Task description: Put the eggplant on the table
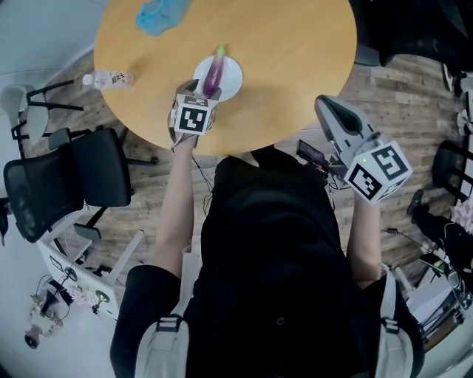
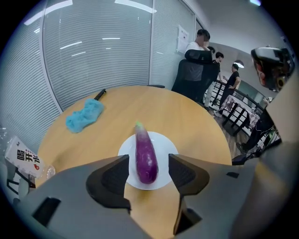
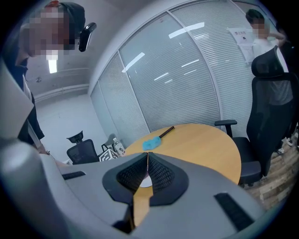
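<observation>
A purple eggplant (image 1: 213, 71) (image 2: 145, 156) with a green stem lies on a small white plate (image 1: 230, 78) (image 2: 167, 145) on the round wooden table (image 1: 295, 59) (image 2: 187, 116). My left gripper (image 1: 199, 94) (image 2: 148, 173) is open at the plate's near edge, its jaws standing to either side of the eggplant's near end without touching it. My right gripper (image 1: 330, 109) (image 3: 147, 172) is shut with nothing in it, held off the table's near right edge above the floor.
A blue cloth duster (image 1: 159, 15) (image 2: 84, 115) (image 3: 150, 144) lies at the table's far left. A water bottle (image 1: 107, 79) (image 2: 25, 158) lies at the left edge. Black office chairs (image 1: 59, 177) (image 3: 273, 102) stand around, and people (image 2: 203, 60) stand beyond the table.
</observation>
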A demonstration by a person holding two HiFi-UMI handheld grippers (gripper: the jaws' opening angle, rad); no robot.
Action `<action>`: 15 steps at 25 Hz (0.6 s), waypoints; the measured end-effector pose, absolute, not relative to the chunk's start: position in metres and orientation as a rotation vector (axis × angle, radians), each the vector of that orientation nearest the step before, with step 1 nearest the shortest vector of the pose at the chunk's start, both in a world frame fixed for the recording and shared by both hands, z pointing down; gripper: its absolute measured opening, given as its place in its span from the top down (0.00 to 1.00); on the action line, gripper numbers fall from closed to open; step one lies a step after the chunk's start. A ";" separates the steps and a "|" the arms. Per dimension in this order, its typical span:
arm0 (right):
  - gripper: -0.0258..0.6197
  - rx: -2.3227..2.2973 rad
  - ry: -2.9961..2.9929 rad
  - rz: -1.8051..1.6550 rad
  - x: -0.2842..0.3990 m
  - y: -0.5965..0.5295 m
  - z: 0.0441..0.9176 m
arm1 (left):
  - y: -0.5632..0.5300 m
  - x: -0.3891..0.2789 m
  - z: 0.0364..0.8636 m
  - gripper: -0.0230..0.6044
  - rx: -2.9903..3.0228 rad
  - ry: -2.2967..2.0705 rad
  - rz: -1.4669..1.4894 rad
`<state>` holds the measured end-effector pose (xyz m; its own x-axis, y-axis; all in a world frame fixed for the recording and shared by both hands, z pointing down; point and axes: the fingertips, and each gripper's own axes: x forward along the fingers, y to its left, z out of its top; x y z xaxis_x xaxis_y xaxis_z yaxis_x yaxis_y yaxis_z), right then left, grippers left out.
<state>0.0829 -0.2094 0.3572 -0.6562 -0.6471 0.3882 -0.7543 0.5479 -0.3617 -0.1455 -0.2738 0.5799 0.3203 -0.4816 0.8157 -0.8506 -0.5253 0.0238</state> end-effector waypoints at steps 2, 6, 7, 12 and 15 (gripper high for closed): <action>0.93 1.201 -2.574 0.750 0.080 -0.207 0.355 | -0.267 -0.147 0.567 0.55 2.157 -1.171 1.060; 0.93 1.227 -2.578 0.743 0.065 -0.197 0.350 | -0.244 -0.152 0.550 0.55 2.208 -1.122 1.040; 0.93 1.228 -2.581 0.741 0.059 -0.192 0.348 | -0.236 -0.154 0.547 0.55 2.216 -1.110 1.042; 0.93 1.210 -2.604 0.738 0.022 -0.163 0.344 | -0.196 -0.174 0.538 0.55 2.243 -1.085 1.041; 0.93 1.199 -2.613 0.738 0.000 -0.147 0.347 | -0.173 -0.186 0.534 0.61 2.259 -1.064 1.034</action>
<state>0.0002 -0.1470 0.3465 -0.6610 -0.6631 0.3512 -0.7489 0.5531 -0.3650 -0.1857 -0.1726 0.5341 0.4262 -0.4644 0.7763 -0.7894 -0.6101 0.0685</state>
